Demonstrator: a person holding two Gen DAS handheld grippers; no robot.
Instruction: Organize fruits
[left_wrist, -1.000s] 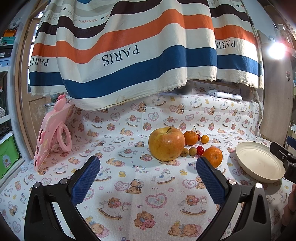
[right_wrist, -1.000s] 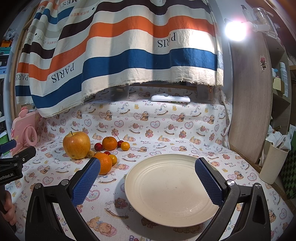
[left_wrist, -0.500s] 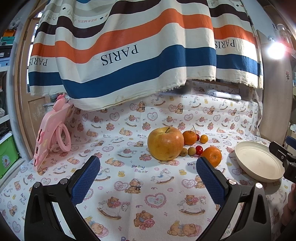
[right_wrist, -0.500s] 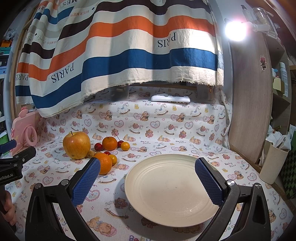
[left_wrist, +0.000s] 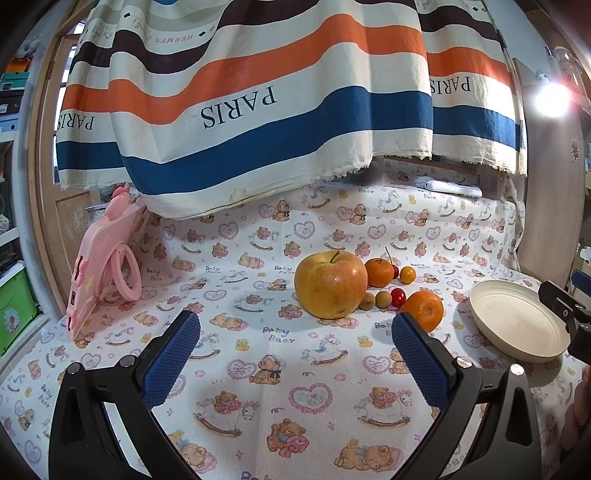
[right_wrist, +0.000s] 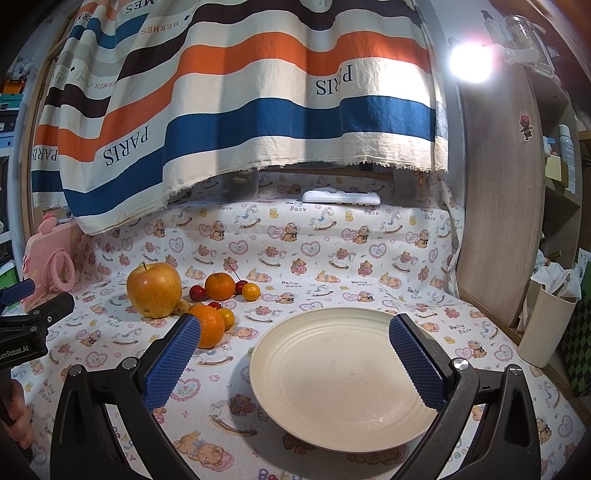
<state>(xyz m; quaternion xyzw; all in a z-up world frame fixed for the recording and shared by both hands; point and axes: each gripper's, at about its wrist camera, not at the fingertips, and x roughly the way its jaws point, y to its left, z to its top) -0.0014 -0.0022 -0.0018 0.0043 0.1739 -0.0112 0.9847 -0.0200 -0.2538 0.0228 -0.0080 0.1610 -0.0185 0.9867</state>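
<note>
Apple (left_wrist: 330, 284) beyond gaping left claw (left_wrist: 295, 354)

I've got both black blue-padded grippers, left gripper (left_wrist: 295, 350) and right gripper (right_wrist: 294, 350), hanging wide open, gripping nothing.

Yellow-red apple (left_wrist: 330, 284), cream plate (right_wrist: 343, 373) — bear-print cloth (left_wrist: 258, 369), blue-padded tongs (right_wrist: 293, 363).

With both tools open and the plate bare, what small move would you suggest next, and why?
Probably ease the left tool forward toward the apple: its jaws stand open and empty, the apple sits nearly straight ahead, and the plate holds no fruit yet.
</note>
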